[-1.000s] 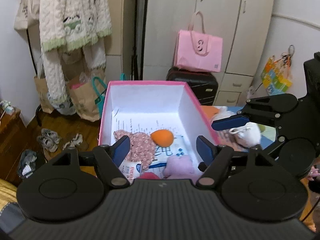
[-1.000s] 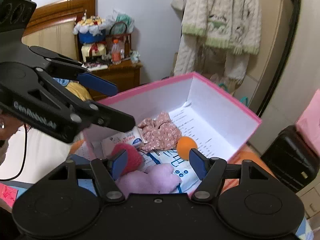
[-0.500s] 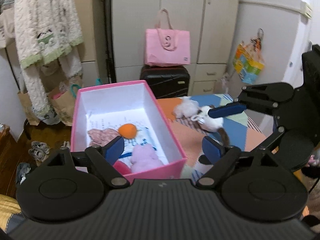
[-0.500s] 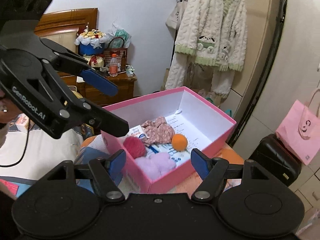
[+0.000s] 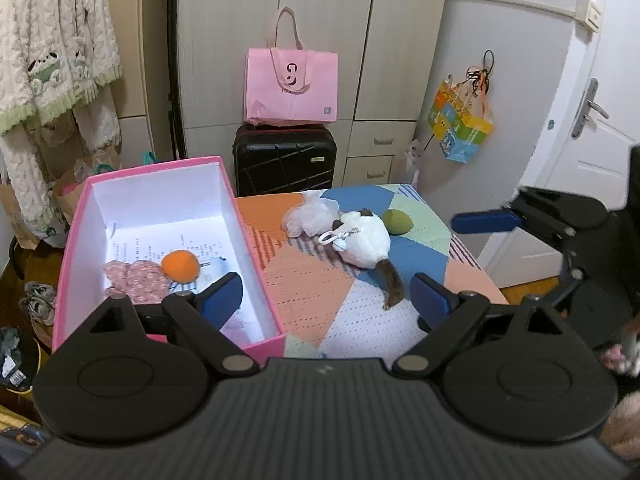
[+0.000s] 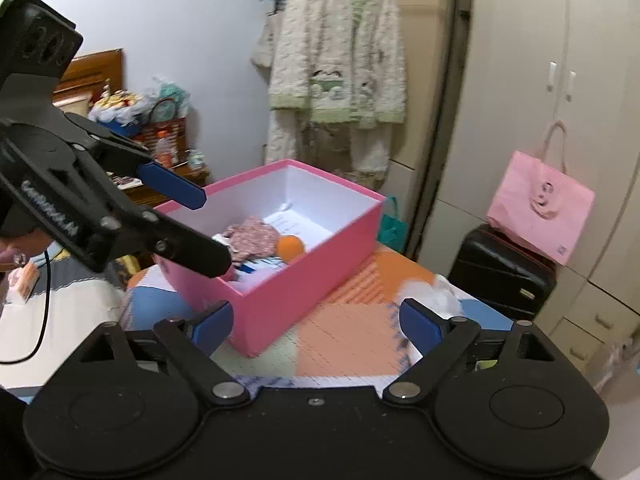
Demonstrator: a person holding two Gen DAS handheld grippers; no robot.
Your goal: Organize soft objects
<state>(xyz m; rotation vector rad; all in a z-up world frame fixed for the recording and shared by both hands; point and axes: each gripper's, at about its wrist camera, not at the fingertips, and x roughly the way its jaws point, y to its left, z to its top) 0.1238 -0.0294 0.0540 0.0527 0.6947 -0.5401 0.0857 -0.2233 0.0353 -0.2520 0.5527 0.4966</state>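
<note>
The pink box (image 5: 256,264) sits on the left part of the patchwork table (image 5: 312,280), and its top is open. Inside it I see an orange ball (image 5: 181,266) lying right beside a flowery cloth (image 5: 134,280), on top of white paper with writing. From my right camera the pink box (image 6: 304,276) shows its long side, and the orange ball (image 6: 290,247) peeks over the wall next to the flowery cloth (image 6: 252,236). Out on the table, to the right of the box, lies a white plush cat (image 5: 366,242) with a brown tail. A fluffy white puff (image 5: 310,216) touches its head end, and a green egg-shaped sponge (image 5: 397,221) lies just behind it. My left gripper (image 5: 326,300) hangs above the near edge of the table with its blue fingers spread wide and nothing between them. My right gripper (image 6: 316,326) is spread wide too and holds nothing; it hangs near the corner of the box. Each gripper shows up in the other one's camera, off to the side. Behind the table stands a black suitcase (image 5: 284,160) with a pink tote bag (image 5: 291,84) on top, in front of tall cupboards (image 5: 320,40). Fuzzy cream pajamas (image 6: 336,68) hang on the left.
</note>
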